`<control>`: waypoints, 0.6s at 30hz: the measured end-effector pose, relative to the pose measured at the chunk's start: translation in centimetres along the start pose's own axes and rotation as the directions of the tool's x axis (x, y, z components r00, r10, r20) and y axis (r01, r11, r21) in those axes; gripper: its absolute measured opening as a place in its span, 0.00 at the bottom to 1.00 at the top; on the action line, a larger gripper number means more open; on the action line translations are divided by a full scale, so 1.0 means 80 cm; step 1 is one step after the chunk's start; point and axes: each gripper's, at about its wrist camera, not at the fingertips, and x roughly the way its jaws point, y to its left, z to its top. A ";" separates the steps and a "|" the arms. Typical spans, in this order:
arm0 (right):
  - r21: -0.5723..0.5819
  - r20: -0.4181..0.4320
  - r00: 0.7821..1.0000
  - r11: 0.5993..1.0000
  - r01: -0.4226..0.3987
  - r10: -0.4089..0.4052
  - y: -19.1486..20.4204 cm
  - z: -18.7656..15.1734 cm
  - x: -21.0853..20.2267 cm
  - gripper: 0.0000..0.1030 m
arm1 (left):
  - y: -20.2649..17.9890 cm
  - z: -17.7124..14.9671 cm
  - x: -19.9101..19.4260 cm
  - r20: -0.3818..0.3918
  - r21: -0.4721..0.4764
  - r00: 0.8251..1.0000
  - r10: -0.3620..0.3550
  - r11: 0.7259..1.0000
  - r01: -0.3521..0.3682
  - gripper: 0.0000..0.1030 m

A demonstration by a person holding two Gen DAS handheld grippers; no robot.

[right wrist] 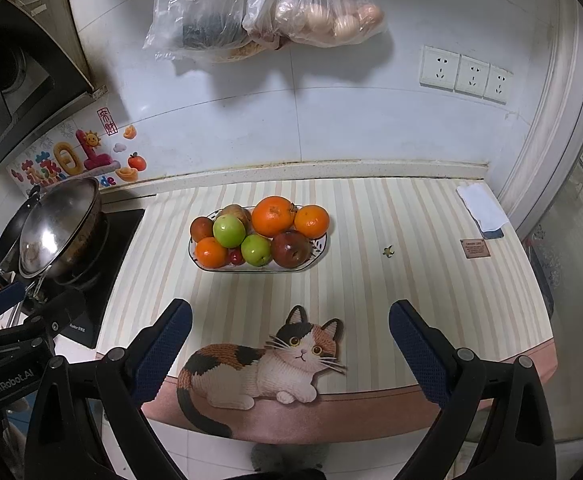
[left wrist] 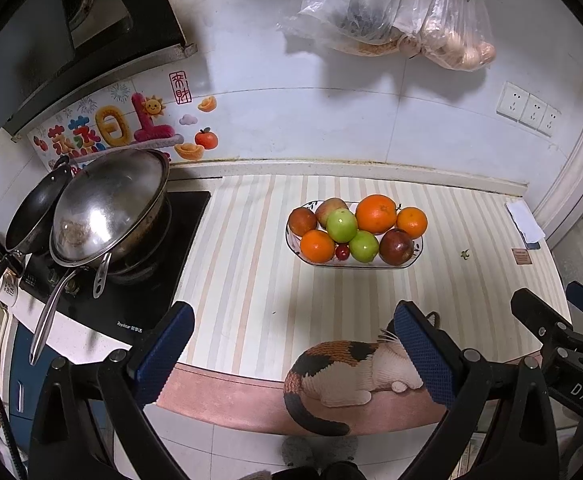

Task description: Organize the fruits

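You face a surface (right wrist: 411, 240) covered by a striped mat with a calico cat picture (right wrist: 267, 364) at its near edge, set against a white tiled wall (right wrist: 331, 120) with three sockets (right wrist: 465, 74), hanging plastic bags (right wrist: 259, 4) and a stove (left wrist: 139, 280) carrying lidded pans (left wrist: 103, 208) to the left. The stove's front reads "Royalstar", and the left gripper's body in the right view reads "GenRobot.AI". The oval fruit plate (right wrist: 319, 246) sits mid-surface heaped with oranges (right wrist: 272, 216), green apples (right wrist: 229, 231), a dark red apple (right wrist: 290, 249) and a small red fruit, well apart from both your left gripper (left wrist: 293, 344) and right gripper (right wrist: 291, 340), whose jaws are spread wide and empty.
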 end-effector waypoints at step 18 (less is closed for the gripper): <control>-0.019 0.000 1.000 1.000 -0.004 0.004 0.004 0.001 -0.001 0.98 | 0.006 -0.004 0.000 0.000 -0.004 1.000 0.002 1.000 -0.002 0.99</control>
